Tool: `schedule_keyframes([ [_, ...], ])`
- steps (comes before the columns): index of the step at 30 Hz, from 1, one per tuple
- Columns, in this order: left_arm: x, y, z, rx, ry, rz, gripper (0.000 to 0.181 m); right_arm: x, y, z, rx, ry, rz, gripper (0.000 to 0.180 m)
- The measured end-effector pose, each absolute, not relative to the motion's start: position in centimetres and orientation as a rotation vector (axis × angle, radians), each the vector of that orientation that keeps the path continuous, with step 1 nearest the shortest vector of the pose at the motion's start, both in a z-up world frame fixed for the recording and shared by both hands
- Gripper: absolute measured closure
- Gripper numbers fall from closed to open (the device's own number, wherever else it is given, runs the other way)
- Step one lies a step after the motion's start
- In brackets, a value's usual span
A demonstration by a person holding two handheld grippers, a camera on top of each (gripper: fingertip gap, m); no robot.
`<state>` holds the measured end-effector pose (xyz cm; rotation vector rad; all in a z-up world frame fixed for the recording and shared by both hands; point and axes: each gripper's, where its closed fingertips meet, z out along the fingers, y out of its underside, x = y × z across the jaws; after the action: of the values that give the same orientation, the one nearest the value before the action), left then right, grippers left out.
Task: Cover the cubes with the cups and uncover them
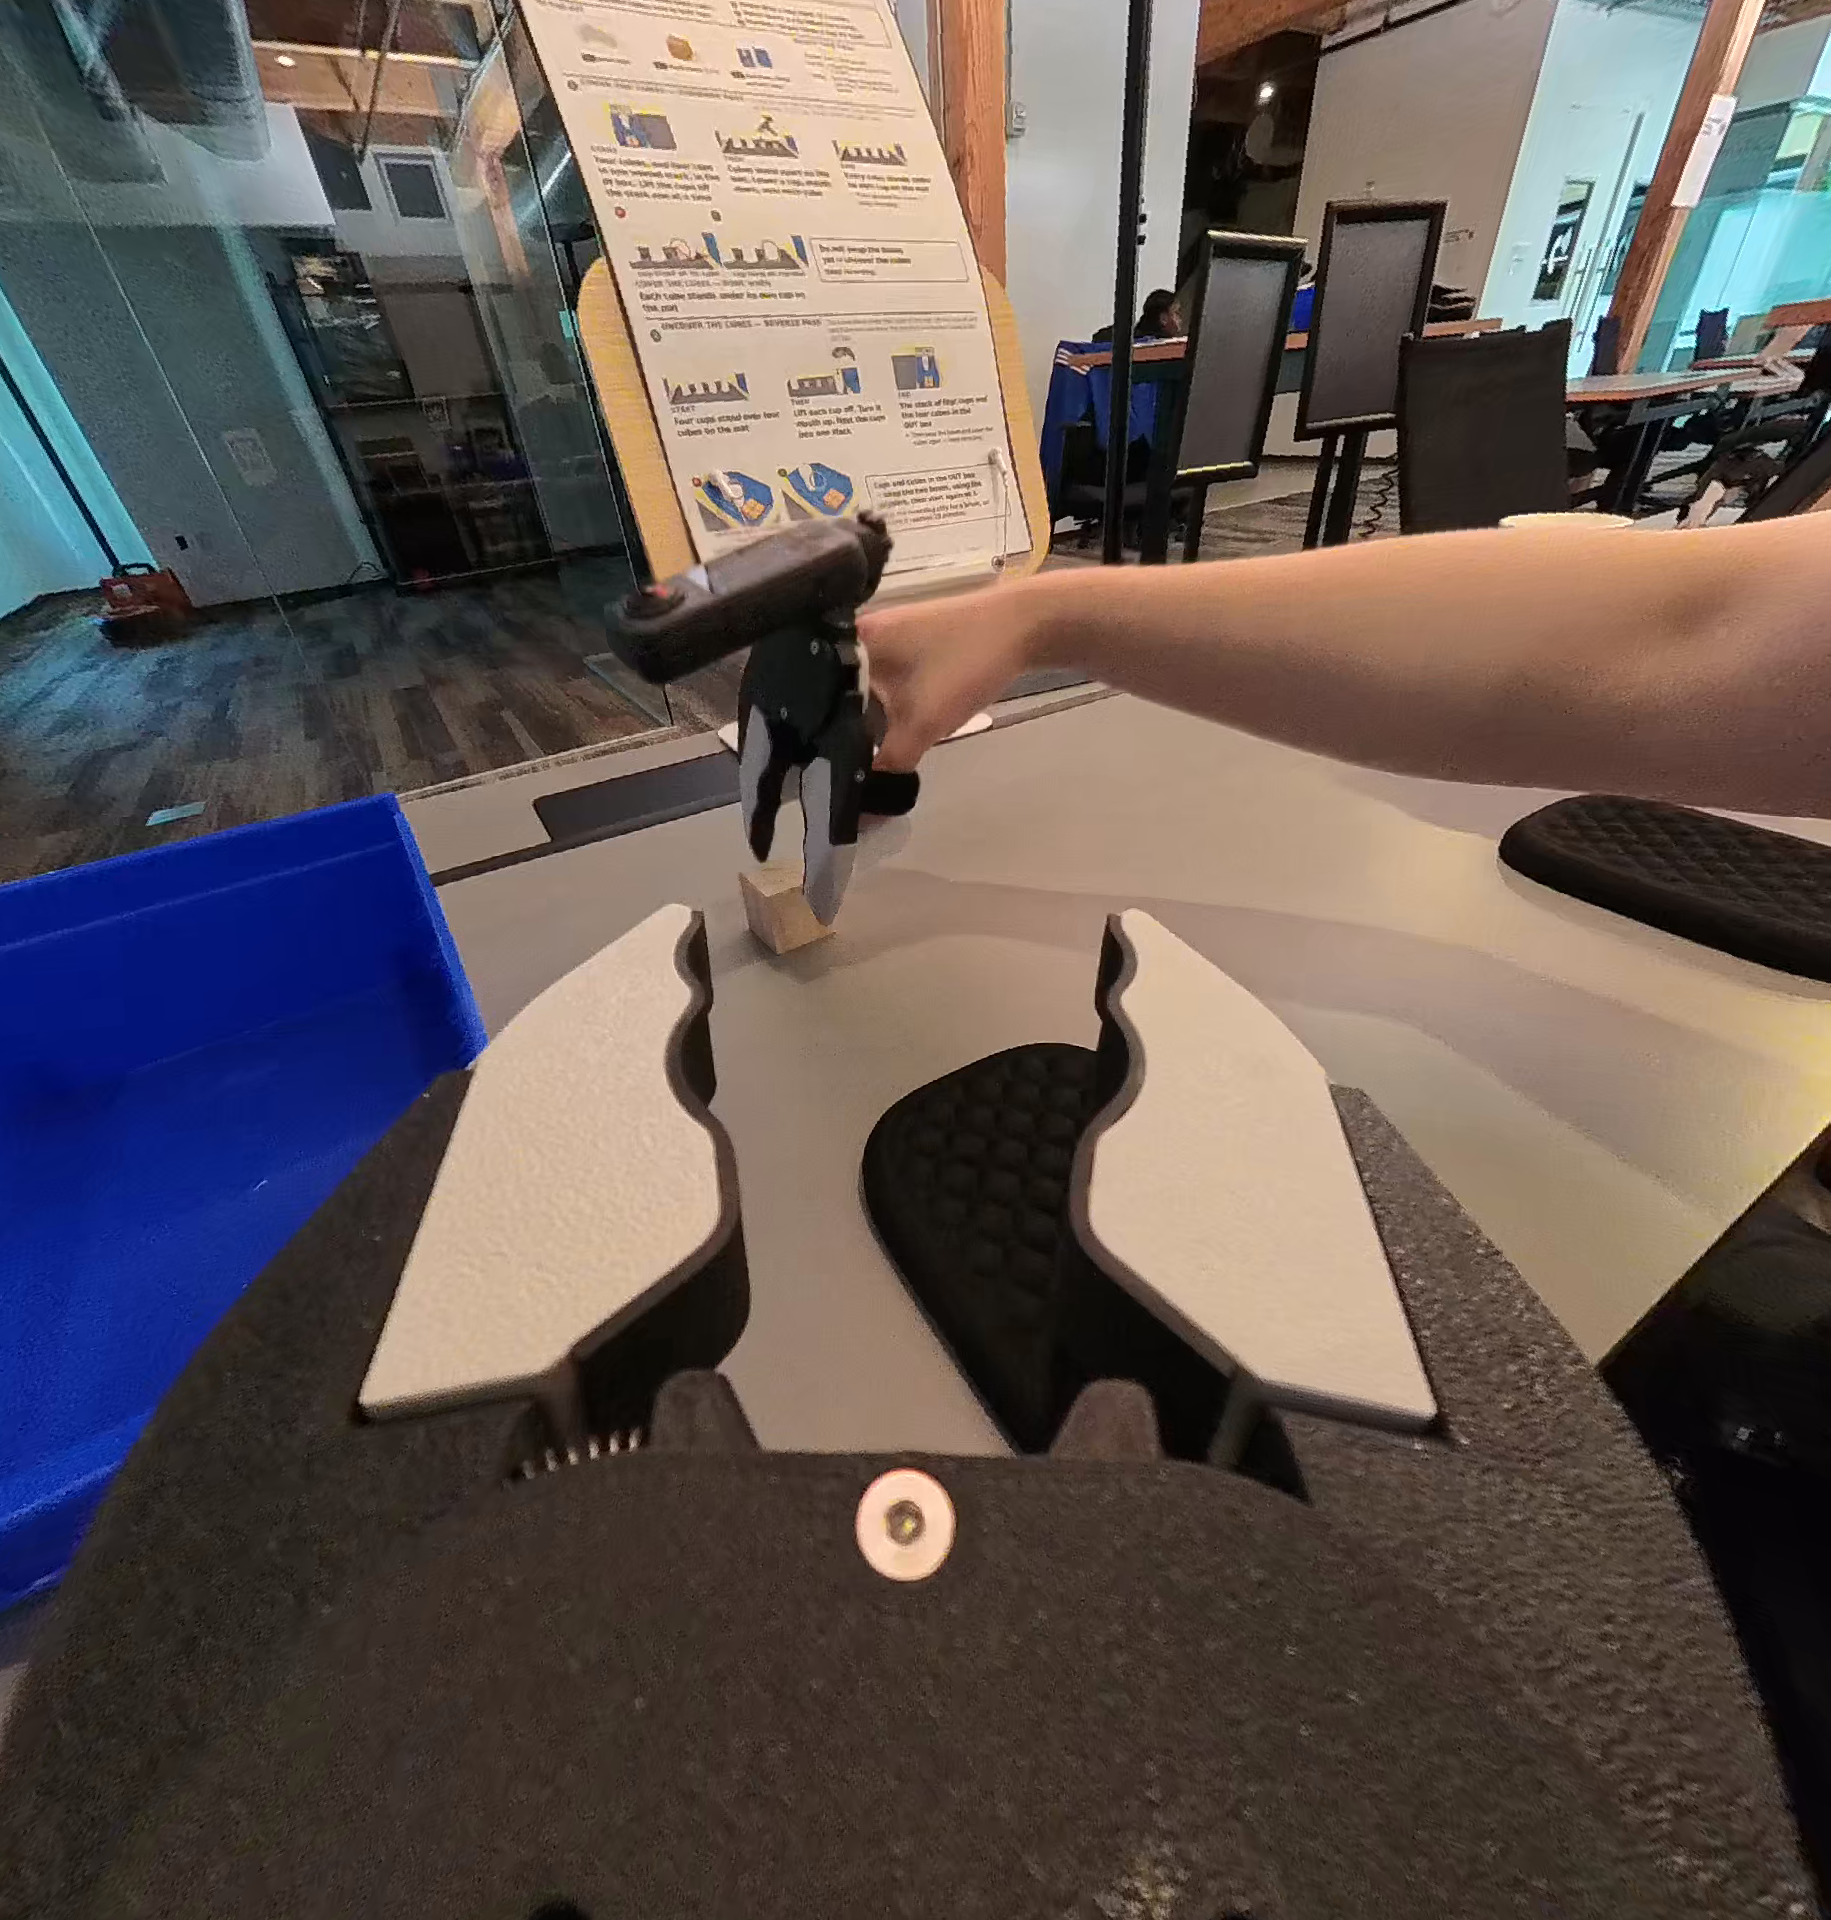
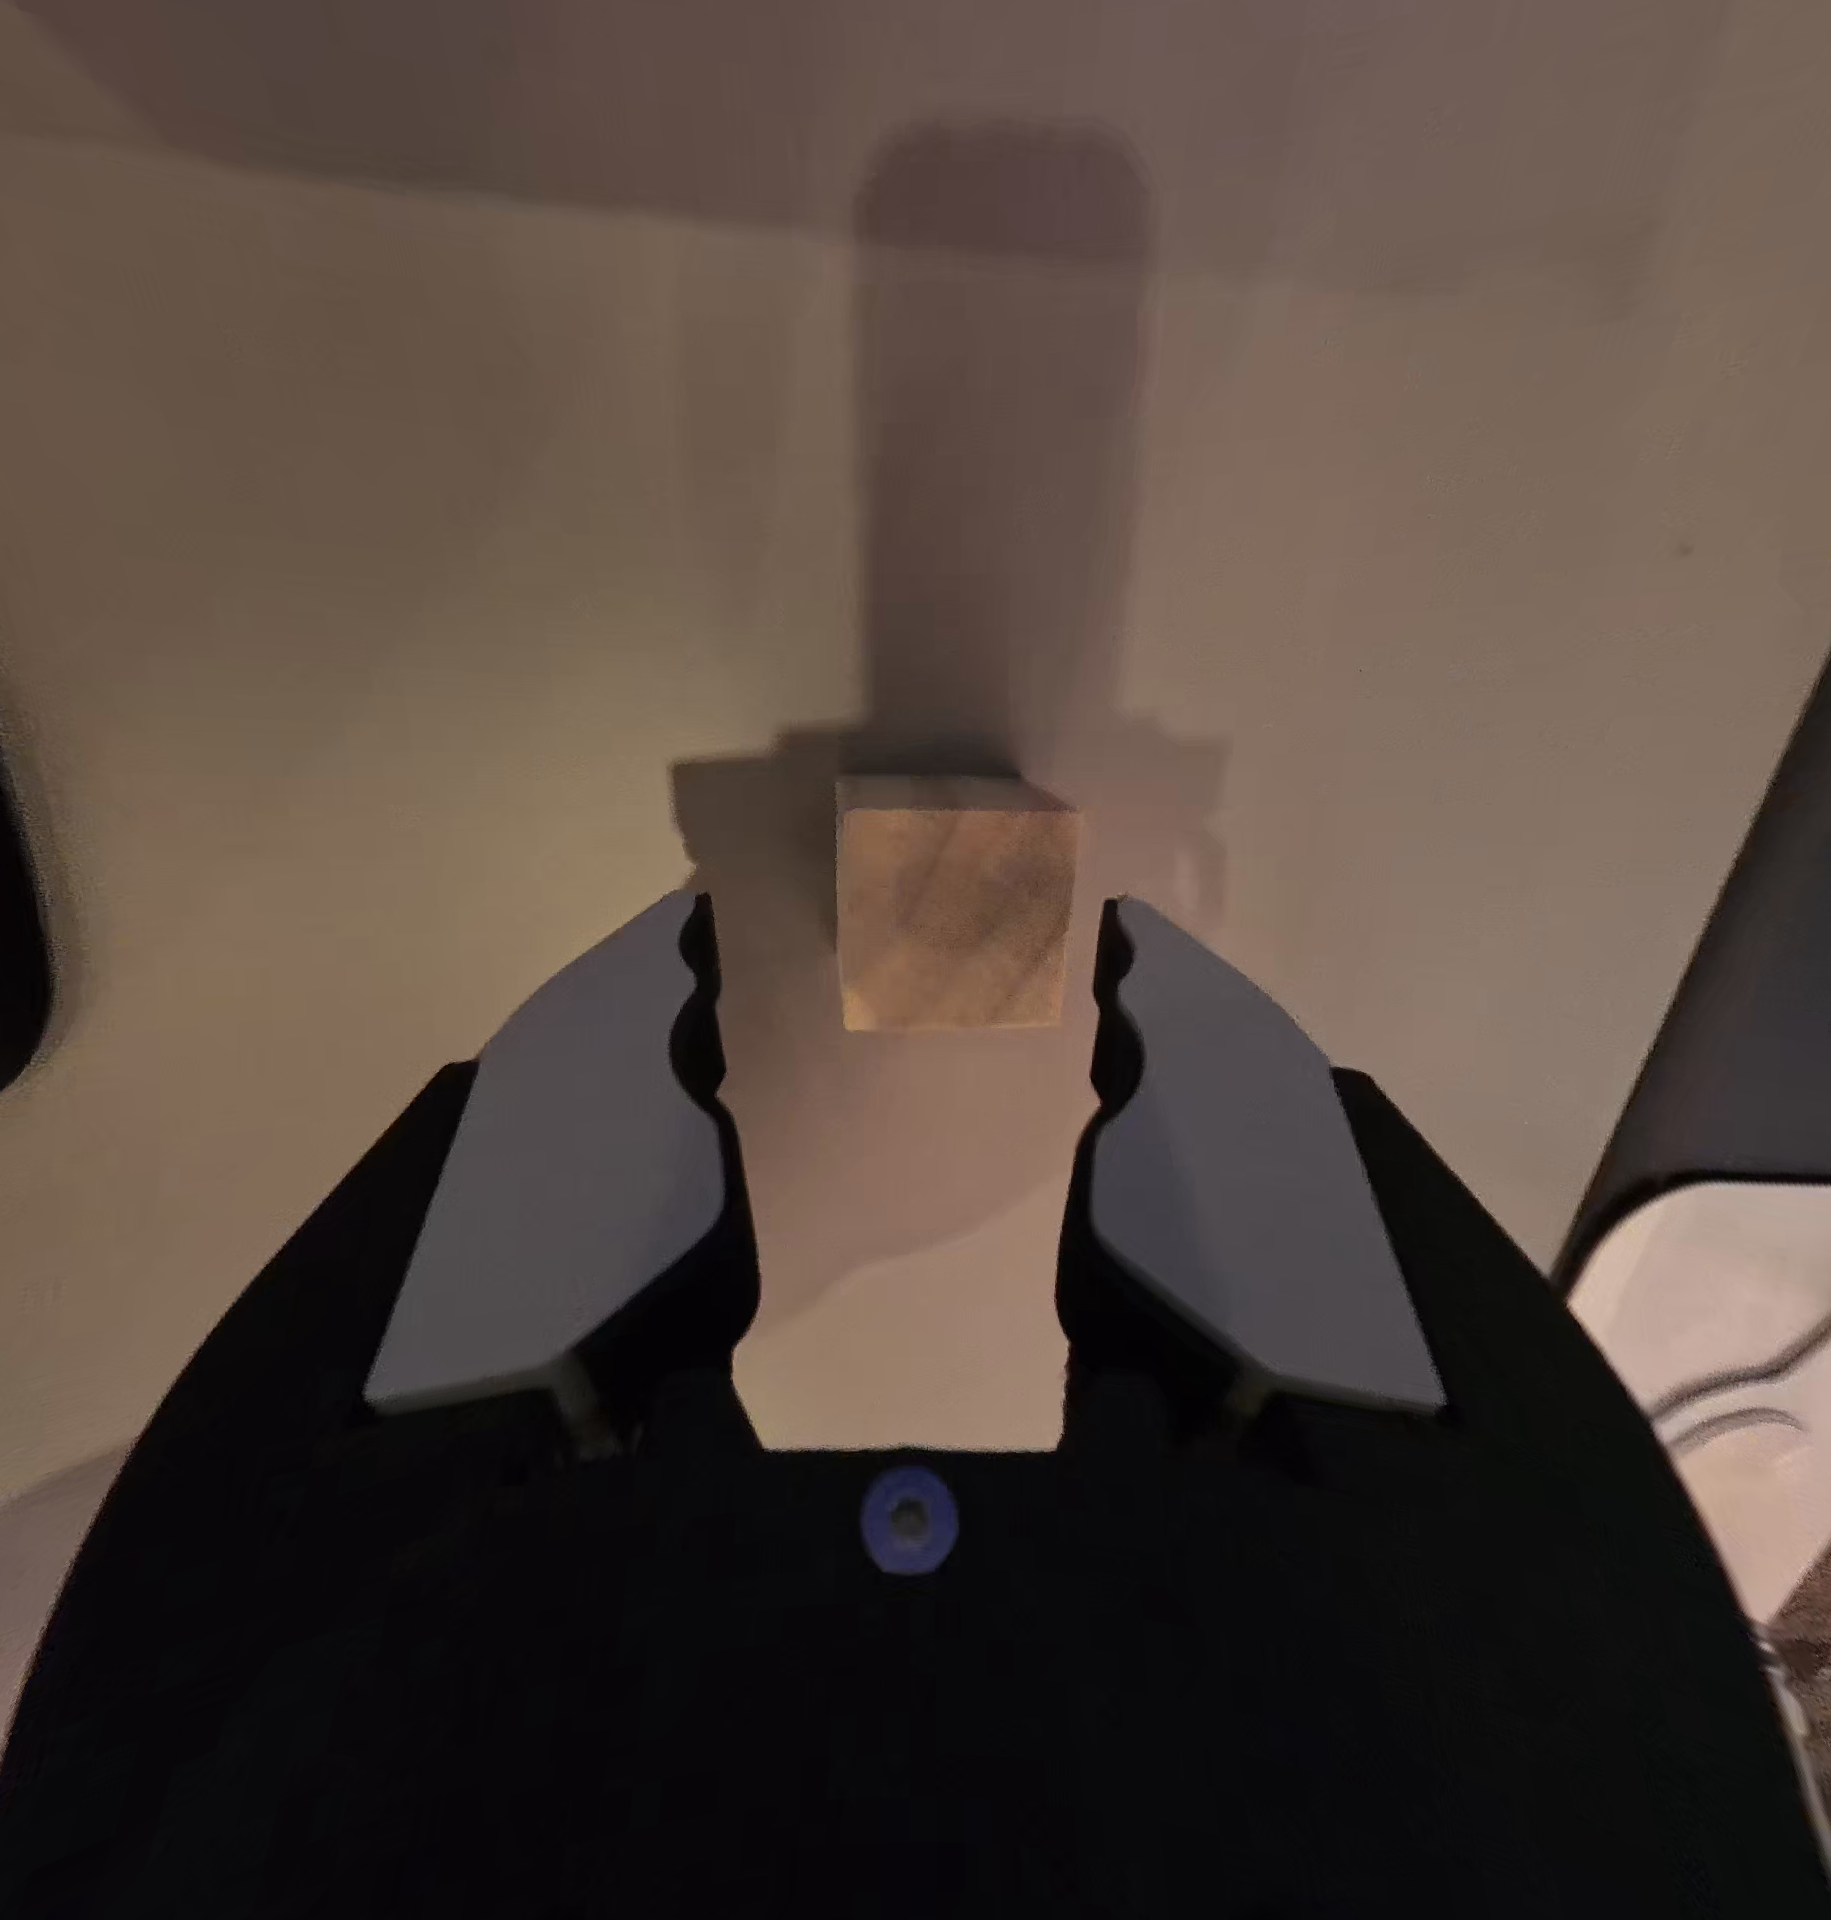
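Note:
A small wooden cube (image 1: pixel 781 912) sits on the grey table (image 1: pixel 1254 935). My right gripper (image 1: pixel 797 883) points down just above it, fingers apart, one tip next to the cube's right side. In the right wrist view the cube (image 2: pixel 958 920) lies on the table just beyond my open right gripper (image 2: pixel 906 914), apart from both fingers. My left gripper (image 1: pixel 906 925) is open and empty, held low over the table nearer to me. No cup is in view.
A blue bin (image 1: pixel 163 1091) stands at the left table edge. Black padded mats lie under my left gripper (image 1: pixel 978 1164) and at the right (image 1: pixel 1700 883). An instruction board (image 1: pixel 786 281) stands at the back. A white object (image 2: pixel 1742 1382) lies at the right.

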<state>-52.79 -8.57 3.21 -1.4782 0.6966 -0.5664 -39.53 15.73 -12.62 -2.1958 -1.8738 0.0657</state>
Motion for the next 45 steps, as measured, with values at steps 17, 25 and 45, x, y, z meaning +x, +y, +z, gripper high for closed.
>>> schedule_keyframes([
  [17, -50.9, -9.1, 4.0, -1.455, 0.778, -0.594, 0.110, -31.4, 10.4, -0.4, -2.124, -1.517, -0.012, 0.134],
  [25, -49.1, -8.8, 3.7, -1.424, 0.822, -0.701, 0.111, 2.1, -3.5, 11.0, -2.451, -0.470, -0.395, 0.134],
  [45, -44.0, -9.8, 7.2, -1.373, 0.935, -0.657, 0.111, 25.2, -17.7, -13.3, -2.989, 0.344, -0.092, 0.134],
])
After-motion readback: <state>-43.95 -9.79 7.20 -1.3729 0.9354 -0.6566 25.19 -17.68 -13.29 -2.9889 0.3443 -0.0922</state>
